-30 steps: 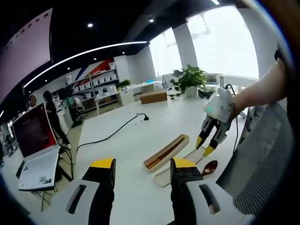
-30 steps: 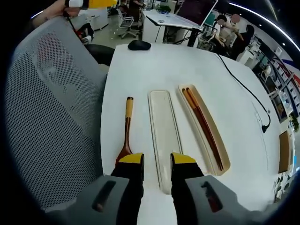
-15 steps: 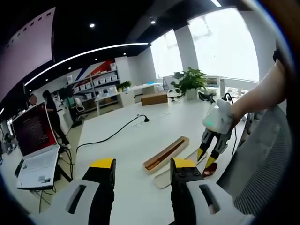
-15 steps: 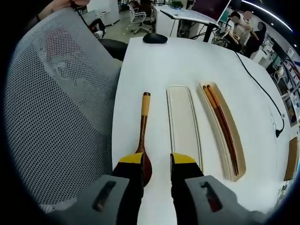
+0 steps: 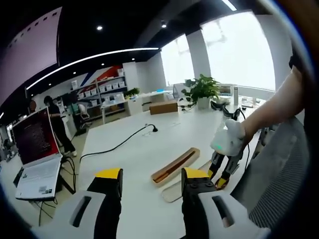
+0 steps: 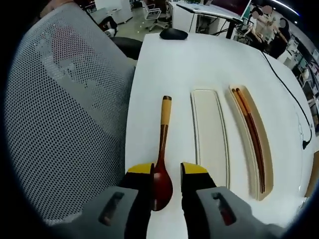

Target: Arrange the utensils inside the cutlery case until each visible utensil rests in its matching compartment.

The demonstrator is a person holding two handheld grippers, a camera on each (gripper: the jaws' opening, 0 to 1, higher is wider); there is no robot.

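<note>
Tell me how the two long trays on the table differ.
The wooden tray holds a pair of dark chopsticks; the cream tray holds nothing. The wooden tray is tan with raised sides; the cream tray is pale and looks flatter. The cream tray lies nearer the spoon. Both are long, narrow and lie side by side.

We see white surface. Spoon: dark red bowl, brown stem, yellow-tan handle end. Cream lid. Tan case holding reddish-brown chopsticks. Right claw: yellow tips, black fingers, grey body. Chair: grey mesh, dotted. Black mouse.
</note>
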